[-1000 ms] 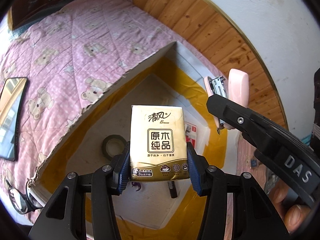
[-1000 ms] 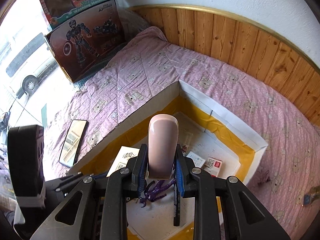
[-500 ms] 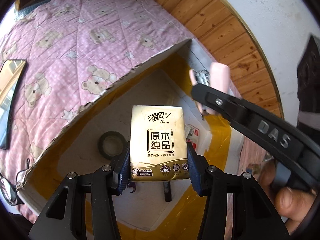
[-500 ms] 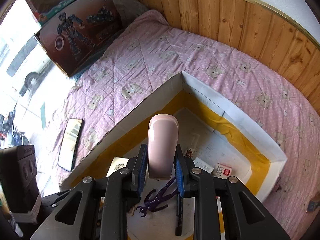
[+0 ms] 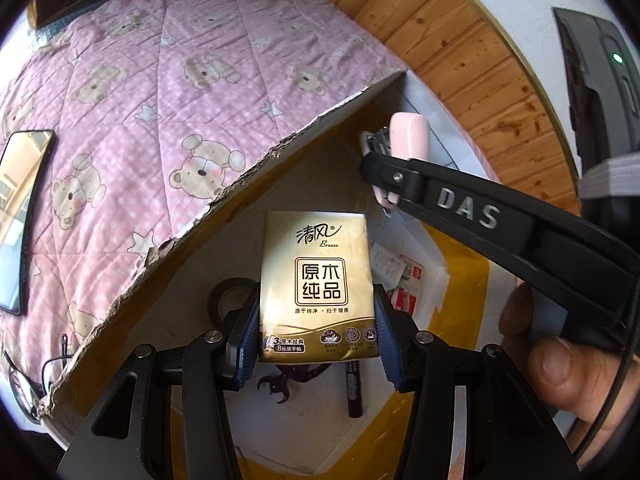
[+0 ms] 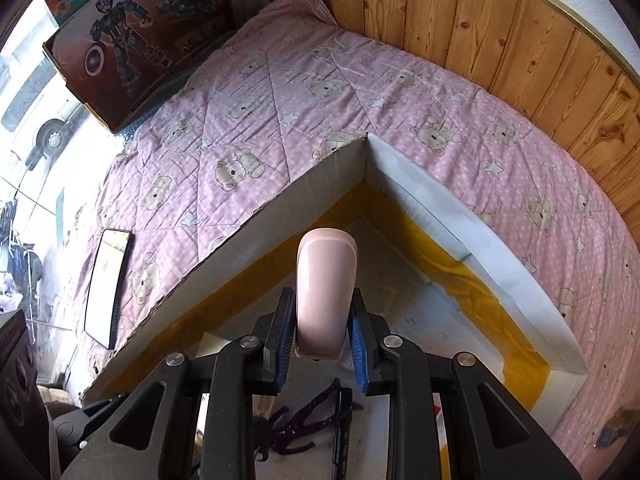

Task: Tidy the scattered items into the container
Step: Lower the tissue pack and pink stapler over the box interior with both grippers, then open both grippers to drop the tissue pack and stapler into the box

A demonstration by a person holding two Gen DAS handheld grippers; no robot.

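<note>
My left gripper [image 5: 316, 320] is shut on a gold tissue pack [image 5: 318, 284] and holds it upright over the open cardboard box [image 5: 248, 176]. My right gripper [image 6: 322, 334] is shut on a pink stapler [image 6: 325, 292], also over the box [image 6: 460, 216]. In the left wrist view the stapler [image 5: 408, 140] and the right gripper's finger [image 5: 460, 200] reach in from the right. On the box floor lie a tape roll [image 5: 228, 298], a purple hair clip [image 5: 292, 376], a black marker [image 5: 354, 384] and a small red-and-white packet [image 5: 400, 276].
The box sits on a pink bear-print quilt [image 6: 280, 120]. A phone [image 6: 106, 280] lies on the quilt to the left, and glasses [image 5: 24, 376] lie near the box's front corner. Toy boxes [image 6: 136, 44] stand at the far end. A wood-panelled wall [image 6: 480, 28] runs behind.
Both grippers have moved forward and lower over the box with their items still held. The right gripper has come in closer in the left wrist view.
</note>
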